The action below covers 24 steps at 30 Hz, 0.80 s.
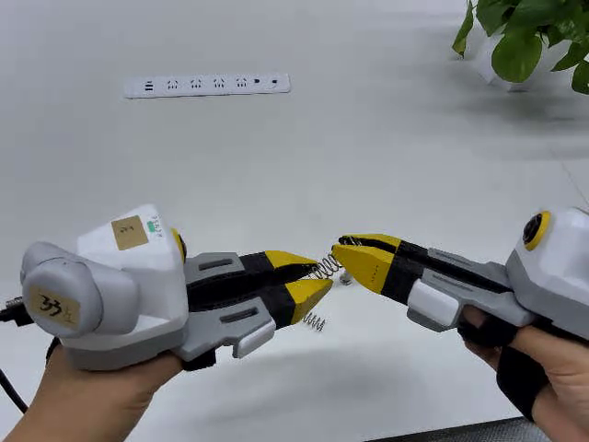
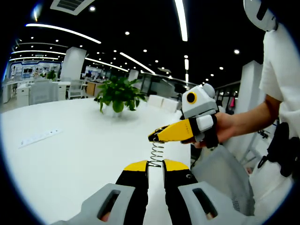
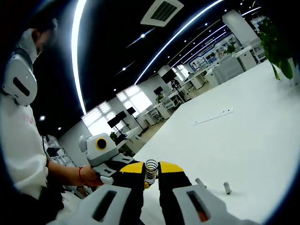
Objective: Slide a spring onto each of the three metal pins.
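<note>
Left gripper [image 1: 323,274] jaws clench spring [image 2: 156,154]; right gripper [image 1: 339,247] jaws unclear; right gripper view adds pins [image 3: 227,188]

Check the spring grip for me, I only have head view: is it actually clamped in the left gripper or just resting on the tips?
Observer: Clamped. In the left gripper view the spring rises from between the left gripper's closed tips.
Operator: Far end?
Observer: It meets the right gripper at its tips. The right gripper view shows the coil end-on between those jaws, apparently pinched.
Operator: Pins?
Observer: The right gripper view shows a metal pin on the table just beyond the jaws, and a second pin to its right, apart from it.
</note>
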### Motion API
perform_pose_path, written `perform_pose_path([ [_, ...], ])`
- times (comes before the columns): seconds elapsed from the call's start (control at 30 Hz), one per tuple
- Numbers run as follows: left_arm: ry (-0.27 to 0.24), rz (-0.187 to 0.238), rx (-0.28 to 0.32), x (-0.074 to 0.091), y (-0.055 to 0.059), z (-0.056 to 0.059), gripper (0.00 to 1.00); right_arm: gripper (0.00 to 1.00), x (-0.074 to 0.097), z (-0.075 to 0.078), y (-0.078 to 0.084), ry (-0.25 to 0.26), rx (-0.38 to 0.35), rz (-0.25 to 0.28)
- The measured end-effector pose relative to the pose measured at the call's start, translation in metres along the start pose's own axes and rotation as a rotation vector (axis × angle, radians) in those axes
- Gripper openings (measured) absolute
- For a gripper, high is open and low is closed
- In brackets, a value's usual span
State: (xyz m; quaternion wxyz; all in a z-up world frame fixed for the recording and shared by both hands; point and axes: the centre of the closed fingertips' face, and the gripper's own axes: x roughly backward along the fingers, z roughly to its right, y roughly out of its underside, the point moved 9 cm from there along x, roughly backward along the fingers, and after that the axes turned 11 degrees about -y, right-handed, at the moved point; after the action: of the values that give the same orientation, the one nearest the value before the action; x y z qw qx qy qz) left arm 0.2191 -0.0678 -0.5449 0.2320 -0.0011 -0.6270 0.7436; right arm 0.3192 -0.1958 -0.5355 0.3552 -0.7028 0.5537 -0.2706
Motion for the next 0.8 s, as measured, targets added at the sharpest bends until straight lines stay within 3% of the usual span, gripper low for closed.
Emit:
perform_pose_path([
  [0.3, 0.018, -0.045, -0.072, -0.003, 0.004, 0.003, 0.11, 0.11, -0.004, -0.006, 0.000, -0.007, 0.089, -0.111],
  [0.47, 0.022, -0.076, -0.119, -0.003, 0.008, 0.004, 0.15, 0.11, -0.007, -0.009, 0.000, -0.015, 0.120, -0.145],
  [0.8, 0.027, -0.087, -0.133, -0.002, 0.010, 0.003, 0.13, 0.11, -0.011, -0.012, 0.000, -0.025, 0.165, -0.192],
])
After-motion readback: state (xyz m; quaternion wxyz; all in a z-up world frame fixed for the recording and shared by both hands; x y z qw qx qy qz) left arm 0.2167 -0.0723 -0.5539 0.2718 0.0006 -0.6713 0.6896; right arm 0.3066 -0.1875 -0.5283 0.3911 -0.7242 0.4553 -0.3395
